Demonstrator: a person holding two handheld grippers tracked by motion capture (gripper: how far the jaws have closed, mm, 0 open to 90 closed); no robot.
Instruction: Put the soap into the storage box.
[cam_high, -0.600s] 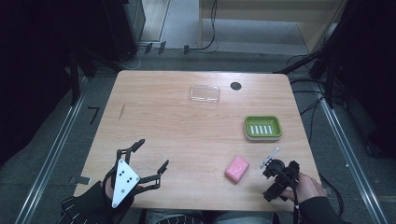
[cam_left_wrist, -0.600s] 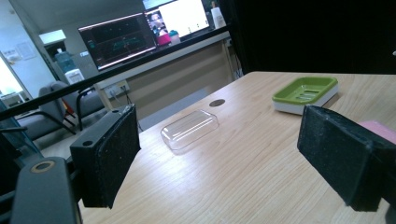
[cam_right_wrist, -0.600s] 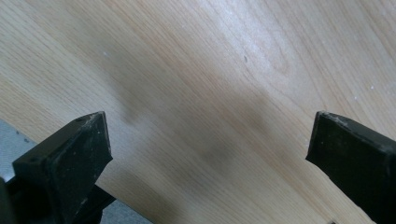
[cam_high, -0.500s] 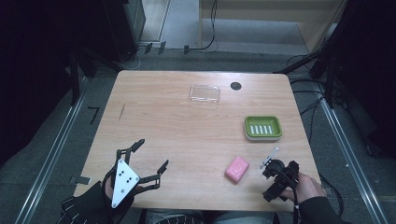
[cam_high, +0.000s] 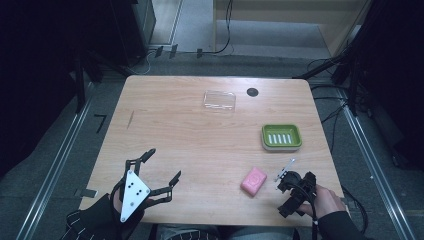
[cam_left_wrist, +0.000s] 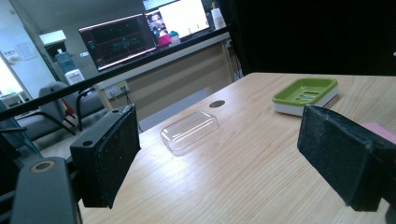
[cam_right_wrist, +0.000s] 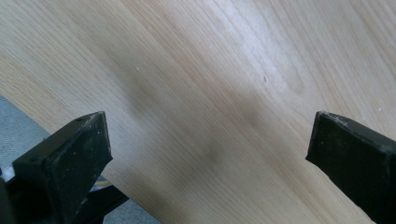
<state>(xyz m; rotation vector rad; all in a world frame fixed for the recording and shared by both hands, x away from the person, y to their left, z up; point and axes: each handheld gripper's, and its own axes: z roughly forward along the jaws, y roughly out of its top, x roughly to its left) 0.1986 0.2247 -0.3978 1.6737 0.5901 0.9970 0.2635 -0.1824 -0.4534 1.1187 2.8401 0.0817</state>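
Pink soap: the bar (cam_high: 254, 181) lies flat on the table near the front edge, right of centre. In my left gripper view its pink edge (cam_left_wrist: 380, 131) peeks out behind the right-hand jaw. Nothing touches it.

Right gripper: I see it (cam_high: 295, 192) at the front right corner of the table, just beside the soap on its right, apart from it. In my right gripper view the two black jaws stand far apart with bare wood between them (cam_right_wrist: 210, 154); wide open, holding nothing.

Right hand: it (cam_high: 322, 200) comes in from the bottom edge, dark sleeve behind, cable trailing from the gripper.

Soap dish: green with a white slotted insert (cam_high: 281, 136), behind the soap toward the right edge, well apart from it. My left gripper view shows it empty (cam_left_wrist: 306, 94).

Clear lid: a see-through plastic cover (cam_high: 219, 100) lies toward the far edge, near the middle. I see it straight ahead between the left jaws in the left gripper view (cam_left_wrist: 190, 130), well away from them.

Black disc: small round dark spot (cam_high: 252, 92) just right of the lid, flat on the wood.

Left gripper: mine at the front left (cam_high: 162, 169), grey three-cornered plate on top, jaws spread wide, nothing between the pads; well apart from the soap.

Left hand: gloved (cam_high: 107, 215), at the bottom left edge.

Table: pale wood top (cam_high: 175, 130).
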